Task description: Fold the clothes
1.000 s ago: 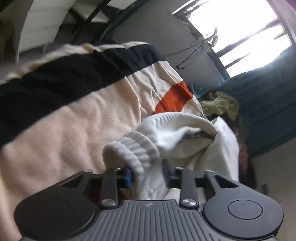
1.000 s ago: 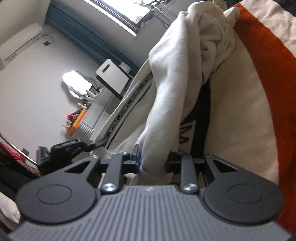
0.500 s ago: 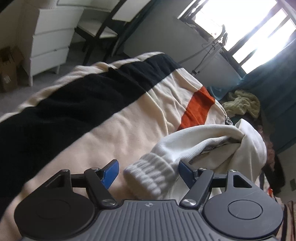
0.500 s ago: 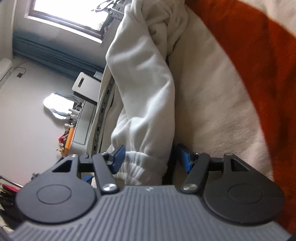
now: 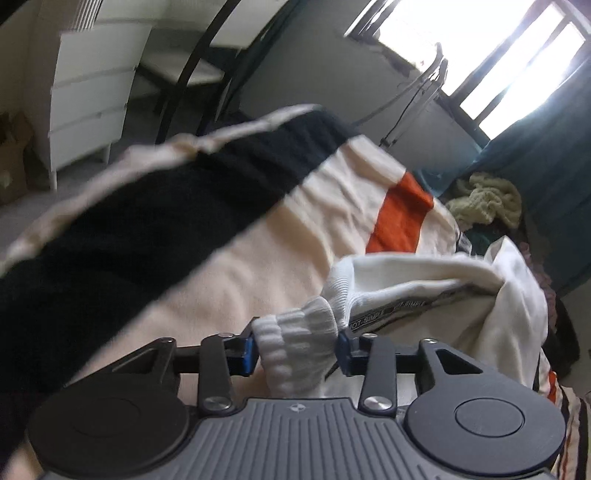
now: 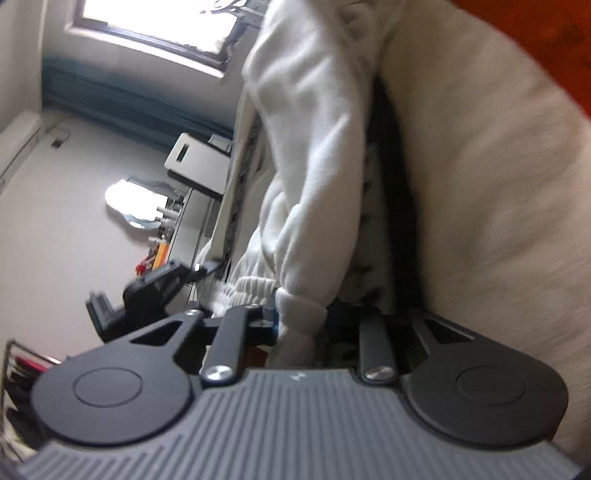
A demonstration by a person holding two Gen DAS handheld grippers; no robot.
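Both grippers held the white sweatshirt (image 5: 436, 295). The left gripper (image 5: 295, 350) was clamped on its ribbed cuff (image 5: 295, 343), blue pads pressed against either side. The right gripper (image 6: 301, 321) pinched another gathered cuff (image 6: 295, 317) of the same garment, its sleeve running up toward the window (image 6: 155, 18). The sweatshirt lay bunched on a striped blanket (image 5: 258, 258) of cream, black and orange, near the blanket's far edge.
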